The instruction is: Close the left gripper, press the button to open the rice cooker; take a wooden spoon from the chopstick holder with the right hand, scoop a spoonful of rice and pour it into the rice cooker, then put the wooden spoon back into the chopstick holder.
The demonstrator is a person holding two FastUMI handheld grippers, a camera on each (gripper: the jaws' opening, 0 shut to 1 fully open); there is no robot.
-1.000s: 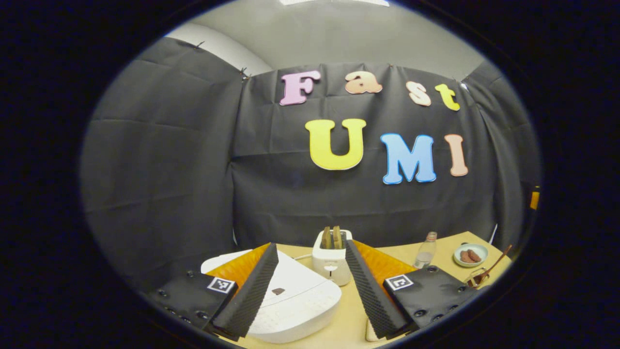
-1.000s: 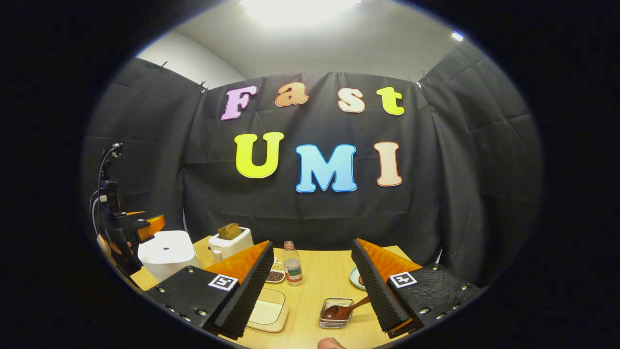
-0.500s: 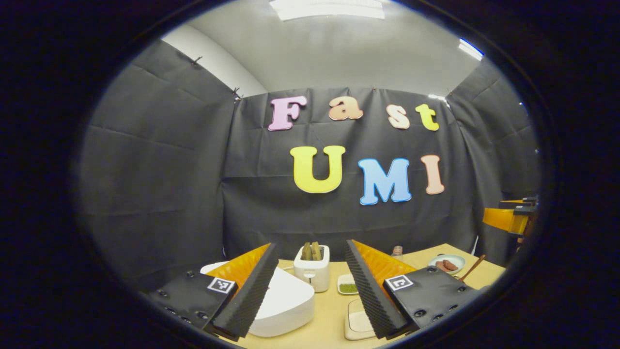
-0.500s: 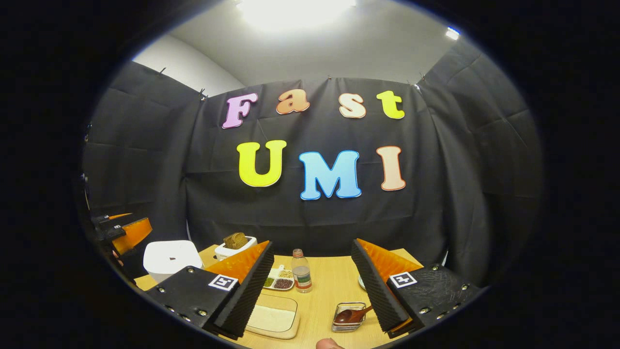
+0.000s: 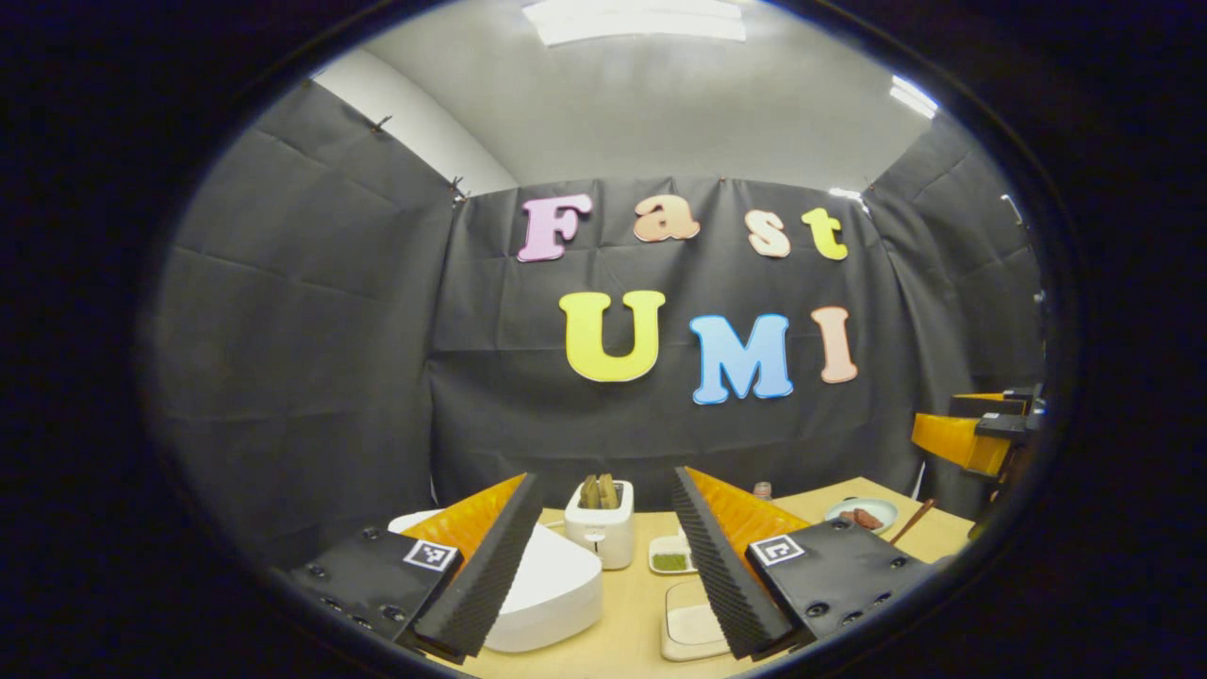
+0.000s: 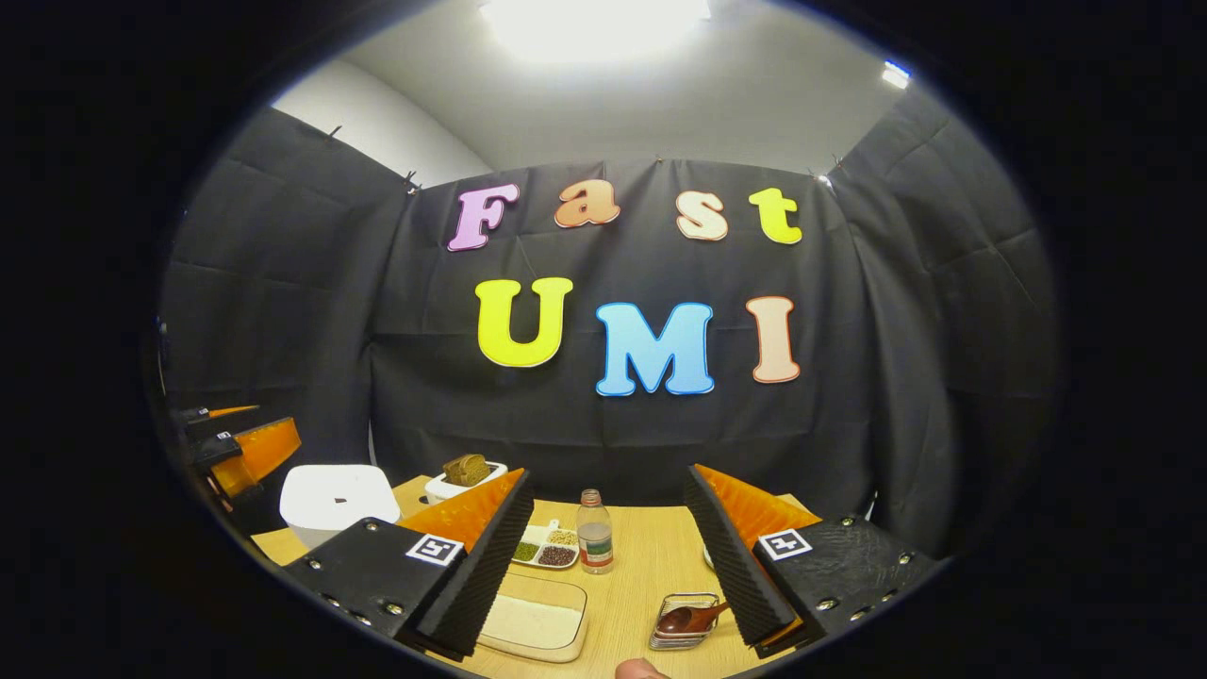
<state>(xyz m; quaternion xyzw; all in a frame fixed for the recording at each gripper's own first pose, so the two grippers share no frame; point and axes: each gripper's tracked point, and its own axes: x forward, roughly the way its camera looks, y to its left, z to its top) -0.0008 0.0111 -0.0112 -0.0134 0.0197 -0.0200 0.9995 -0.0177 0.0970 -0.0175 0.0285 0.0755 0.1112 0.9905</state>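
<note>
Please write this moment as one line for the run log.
left hand-held gripper: open | right hand-held gripper: open | rice cooker: closed | wooden spoon: in holder

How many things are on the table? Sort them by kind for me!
Kitchen machines: 2 (rice cooker, toaster)
Food dishes: 3 (rice tray, bean dish, plate)
Bottle: 1
Chopstick holder: 1
Wooden spoon: 1
Total: 8

Both cameras sit low over the tabletop (image 6: 651,556), tilted up toward the booth's back wall. The left gripper view looks from the left end, close to the rice cooker (image 5: 556,589); the right gripper view looks from farther right. Both share the toaster (image 5: 601,533), the rice cooker and the sectioned dish (image 6: 542,550).
</note>
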